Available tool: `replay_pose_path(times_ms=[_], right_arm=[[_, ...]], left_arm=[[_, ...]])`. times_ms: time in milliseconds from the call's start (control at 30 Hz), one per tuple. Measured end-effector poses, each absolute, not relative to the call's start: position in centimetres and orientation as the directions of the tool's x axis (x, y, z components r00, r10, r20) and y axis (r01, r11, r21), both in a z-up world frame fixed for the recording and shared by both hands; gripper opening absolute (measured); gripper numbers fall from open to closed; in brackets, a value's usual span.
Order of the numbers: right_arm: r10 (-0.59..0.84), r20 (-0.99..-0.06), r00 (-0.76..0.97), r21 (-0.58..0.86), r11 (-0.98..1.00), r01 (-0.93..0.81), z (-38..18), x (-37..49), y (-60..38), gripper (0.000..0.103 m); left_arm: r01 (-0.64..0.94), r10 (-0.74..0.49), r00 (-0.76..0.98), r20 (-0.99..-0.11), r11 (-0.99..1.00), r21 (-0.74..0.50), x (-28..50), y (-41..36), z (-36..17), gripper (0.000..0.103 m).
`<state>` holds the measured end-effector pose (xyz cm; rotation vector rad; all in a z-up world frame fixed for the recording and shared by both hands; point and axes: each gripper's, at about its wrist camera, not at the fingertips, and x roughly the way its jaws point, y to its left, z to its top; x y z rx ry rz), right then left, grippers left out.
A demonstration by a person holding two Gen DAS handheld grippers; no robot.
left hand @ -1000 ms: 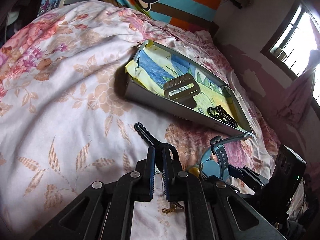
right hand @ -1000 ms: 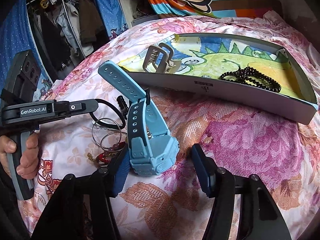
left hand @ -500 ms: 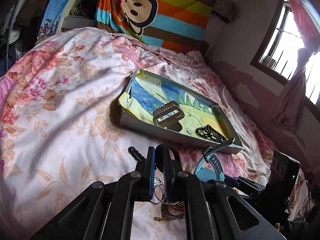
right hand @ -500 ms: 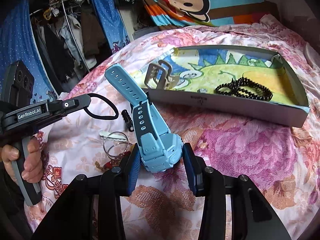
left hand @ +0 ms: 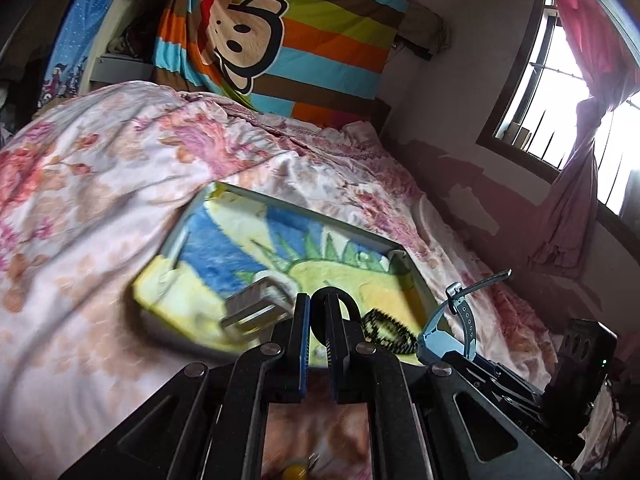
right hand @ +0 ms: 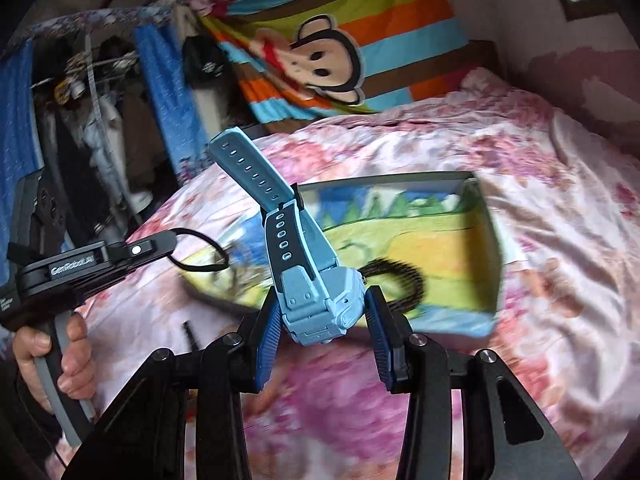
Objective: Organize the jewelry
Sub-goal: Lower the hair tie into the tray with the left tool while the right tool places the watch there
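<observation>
The light blue watch is chunky, with a squared plastic case, and it's clamped by the case with its holed strap sticking up and away, above the bedspread. The black loop band is thin and pinched so it arches up. Inside the shallow tray, lined with a bright crayon drawing, sit a grey watch and a black bead bracelet, both blurred.
</observation>
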<state>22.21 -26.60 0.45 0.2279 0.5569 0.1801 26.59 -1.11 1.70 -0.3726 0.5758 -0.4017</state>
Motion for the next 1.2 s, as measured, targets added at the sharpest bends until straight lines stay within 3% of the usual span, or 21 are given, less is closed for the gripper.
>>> replay_pose_path(times_ms=[233, 433, 600, 733, 800, 833, 867, 1000, 1067, 1200], right_arm=[[0.165, -0.561, 0.811, 0.266, 0.964, -0.012, -2.2, 25.9, -28.8, 0.037], [0.139, -0.560, 0.817, 0.234, 0.972, -0.005, -2.7, 25.8, -28.3, 0.037], [0.128, -0.559, 0.819, 0.223, 0.975, 0.000, -2.3, 25.2, -28.3, 0.038], [0.122, -0.556, 0.822, 0.226, 0.974, 0.008, -1.8, 24.6, -28.4, 0.045], [0.125, -0.549, 0.826, 0.235, 0.972, 0.009, -1.5, 24.2, -28.6, 0.059], [0.127, -0.546, 0.828, 0.241, 0.971, 0.009, -1.3, 24.0, -28.7, 0.060], [0.125, -0.546, 0.829, 0.243, 0.970, 0.013, -1.1, 23.8, -28.8, 0.060], [0.110, -0.527, 0.843, 0.262, 0.964, 0.037, 0.0, 22.2, -29.4, 0.063], [0.113, -0.496, 0.861, 0.275, 0.961, 0.033, 0.9, 20.9, -29.5, 0.072], [0.136, -0.424, 0.895, 0.289, 0.957, -0.009, 3.0, 18.2, -29.0, 0.086]], left_arm=[[0.213, -0.430, 0.703, -0.566, 0.888, -0.408, 30.6, -5.8, -0.8, 0.007], [0.198, -0.368, 0.654, -0.661, 0.927, -0.319, 31.4, -7.8, -2.6, 0.008], [0.168, -0.385, 0.634, -0.671, 0.915, -0.367, 31.6, -7.1, -3.1, 0.013], [0.159, -0.383, 0.643, -0.664, 0.914, -0.372, 30.8, -6.8, -2.4, 0.032], [0.162, -0.381, 0.660, -0.647, 0.914, -0.373, 30.0, -6.7, -1.7, 0.051], [0.159, -0.385, 0.674, -0.631, 0.909, -0.385, 29.5, -6.5, -1.2, 0.067], [0.147, -0.383, 0.692, -0.612, 0.905, -0.400, 28.9, -6.2, -0.7, 0.075], [0.139, -0.380, 0.723, -0.576, 0.898, -0.418, 26.8, -5.3, 1.2, 0.077], [0.129, -0.353, 0.750, -0.560, 0.907, -0.400, 25.4, -4.8, 2.3, 0.091], [0.113, -0.307, 0.808, -0.503, 0.919, -0.379, 22.1, -3.5, 4.5, 0.102]])
